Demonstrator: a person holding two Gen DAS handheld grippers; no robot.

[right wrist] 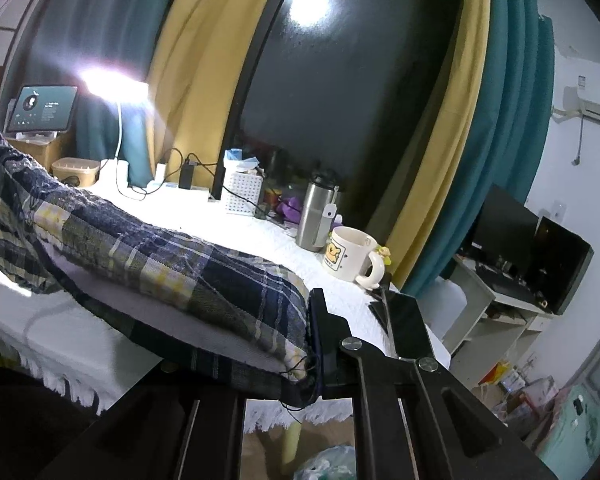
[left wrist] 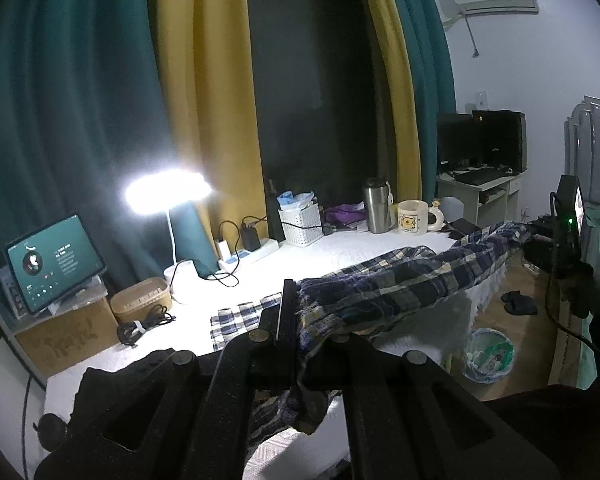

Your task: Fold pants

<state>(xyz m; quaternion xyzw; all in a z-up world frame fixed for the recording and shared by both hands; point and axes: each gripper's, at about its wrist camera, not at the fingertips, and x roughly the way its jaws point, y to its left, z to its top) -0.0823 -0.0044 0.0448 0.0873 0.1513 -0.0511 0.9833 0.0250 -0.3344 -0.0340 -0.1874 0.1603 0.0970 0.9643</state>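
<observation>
the left wrist view is taken from low over the table's [left wrist: 340,240] near edge, faced along the fingers toward the curtains [left wrist: 80,100], with the lamp [left wrist: 168,192] close ahead. the right wrist view is tilted and set further right, close to the mug [right wrist: 350,254]. the plaid pants [left wrist: 400,276], lamp and mug are shared.

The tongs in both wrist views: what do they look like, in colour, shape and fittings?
Both the left tongs and the right tongs are matte black, with flat angular link bars, cut-out openings and round metal pivot bolts. In the left wrist view, the right unit carries a small lit screen, a green light and a black cable.
</observation>
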